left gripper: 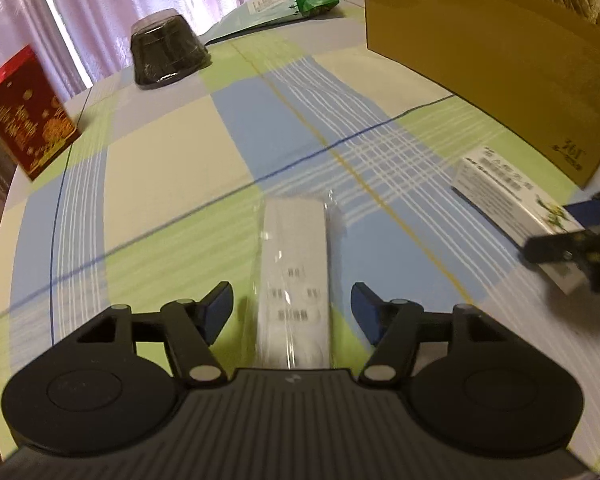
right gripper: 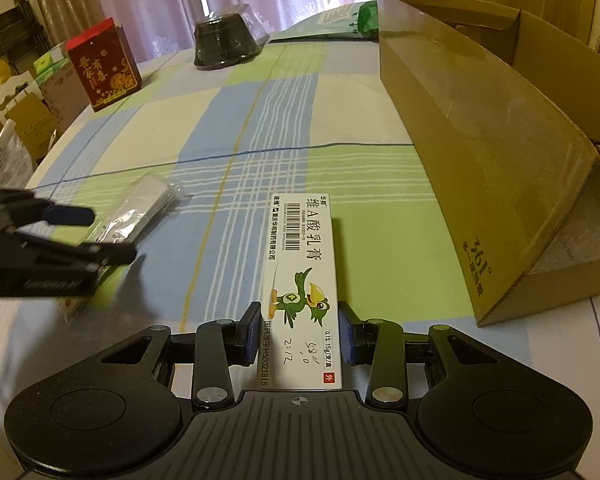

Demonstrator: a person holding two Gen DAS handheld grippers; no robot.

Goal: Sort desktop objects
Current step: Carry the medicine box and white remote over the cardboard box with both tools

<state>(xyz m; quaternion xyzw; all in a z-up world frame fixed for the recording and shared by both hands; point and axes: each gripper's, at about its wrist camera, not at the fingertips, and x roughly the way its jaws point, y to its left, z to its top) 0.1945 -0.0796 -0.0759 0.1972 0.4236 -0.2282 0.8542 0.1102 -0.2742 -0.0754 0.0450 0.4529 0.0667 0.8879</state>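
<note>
A white flat item sealed in clear plastic (left gripper: 294, 276) lies on the checked tablecloth, pointing away from me. My left gripper (left gripper: 292, 312) is open and straddles its near end, with a gap on each side; the same item (right gripper: 144, 208) and left gripper (right gripper: 114, 236) show in the right wrist view. A white ointment box with a green bird (right gripper: 300, 288) rests on the cloth. My right gripper (right gripper: 299, 334) is shut on its near end, both pads against its long sides. In the left wrist view this box (left gripper: 504, 200) and the right gripper (left gripper: 552, 228) sit at the right edge.
A large open cardboard box (right gripper: 480, 140) stands just right of the ointment box. At the far side are a wrapped black bowl (right gripper: 226, 42), a red gift box (right gripper: 104, 64) and a green pouch (right gripper: 340, 20). Bags and cartons (right gripper: 16, 120) stand beyond the table's left edge.
</note>
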